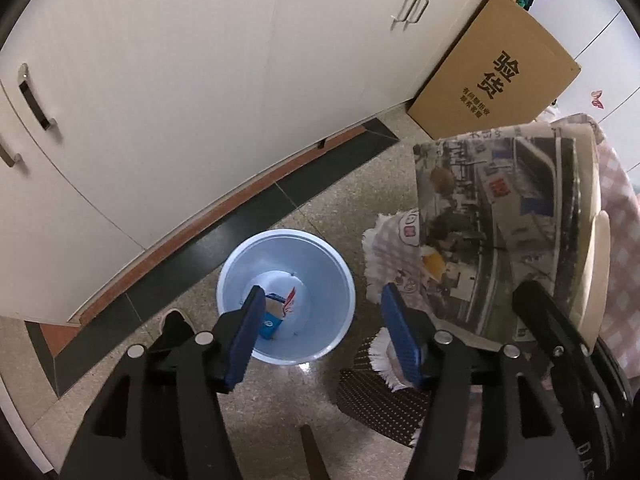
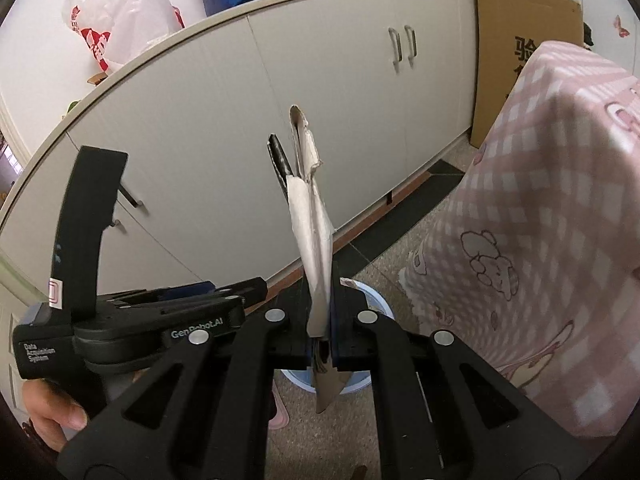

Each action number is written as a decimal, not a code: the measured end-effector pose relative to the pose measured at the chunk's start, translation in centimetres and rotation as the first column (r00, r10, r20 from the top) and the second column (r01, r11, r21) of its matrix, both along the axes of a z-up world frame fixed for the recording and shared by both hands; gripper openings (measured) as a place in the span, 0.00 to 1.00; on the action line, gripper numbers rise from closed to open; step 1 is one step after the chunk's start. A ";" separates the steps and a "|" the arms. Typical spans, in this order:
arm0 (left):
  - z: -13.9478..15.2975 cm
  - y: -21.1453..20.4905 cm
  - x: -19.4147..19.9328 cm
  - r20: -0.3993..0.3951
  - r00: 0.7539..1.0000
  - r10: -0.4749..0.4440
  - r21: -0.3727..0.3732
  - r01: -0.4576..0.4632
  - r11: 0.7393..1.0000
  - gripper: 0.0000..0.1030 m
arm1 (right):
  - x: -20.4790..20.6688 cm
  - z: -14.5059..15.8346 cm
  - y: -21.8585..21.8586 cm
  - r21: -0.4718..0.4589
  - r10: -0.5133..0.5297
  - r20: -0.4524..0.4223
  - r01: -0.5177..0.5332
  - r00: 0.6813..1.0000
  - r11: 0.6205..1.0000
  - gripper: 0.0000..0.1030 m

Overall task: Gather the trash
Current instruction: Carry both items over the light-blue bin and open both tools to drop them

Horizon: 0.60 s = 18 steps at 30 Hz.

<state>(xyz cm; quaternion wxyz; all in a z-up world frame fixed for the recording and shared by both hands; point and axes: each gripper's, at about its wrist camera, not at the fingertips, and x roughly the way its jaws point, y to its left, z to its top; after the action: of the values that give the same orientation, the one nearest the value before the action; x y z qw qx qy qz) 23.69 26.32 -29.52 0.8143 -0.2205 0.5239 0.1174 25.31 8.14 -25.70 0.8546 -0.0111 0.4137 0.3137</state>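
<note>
- Left wrist view, left to right: white cabinets [image 1: 160, 120], light blue bin [image 1: 286, 300] on the floor, table draped in pink checked cloth [image 1: 616, 248] with a newspaper [image 1: 500, 232] on top, cardboard box [image 1: 496, 68] leaning behind.
- Bin already holds trash: a small blue carton [image 1: 272, 322] and a wrapper at the bottom. So part of the job is done.
- Left gripper [image 1: 324, 332]: jaws apart, nothing between them, hanging over the bin's near side.
- Right wrist view: right gripper [image 2: 322, 320] clamped together on a flattened piece of torn cardboard [image 2: 316, 248], standing up out of the jaws; bin rim only just peeks out behind the fingers.
- Left to do, my guess: drop the cardboard in the bin; possibly the newspaper too, can't tell if it counts as trash.
- Only the left view shows the bin contents and newspaper. Only the right view shows the held cardboard, a plastic bag [image 2: 116, 12] on the cabinet top, and a hand [image 2: 56, 416] on the other tool.
</note>
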 end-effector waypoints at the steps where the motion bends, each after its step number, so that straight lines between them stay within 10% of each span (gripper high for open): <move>1: 0.1 0.2 -0.1 0.002 1.000 0.003 0.005 -0.003 1.000 0.58 | 0.0 -0.1 0.1 -0.001 0.001 -0.003 -0.001 1.000 1.000 0.06; 18: 3.1 1.8 -2.4 0.073 0.993 0.097 0.107 -0.105 0.989 0.63 | 0.1 0.4 1.4 0.047 0.016 0.005 -0.016 1.000 0.999 0.10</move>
<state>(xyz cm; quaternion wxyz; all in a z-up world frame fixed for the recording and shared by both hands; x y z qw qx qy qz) 21.28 28.13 -26.42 0.8355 -0.2053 0.4769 0.1797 25.44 9.54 -25.25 0.8530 0.0053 0.4042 0.3301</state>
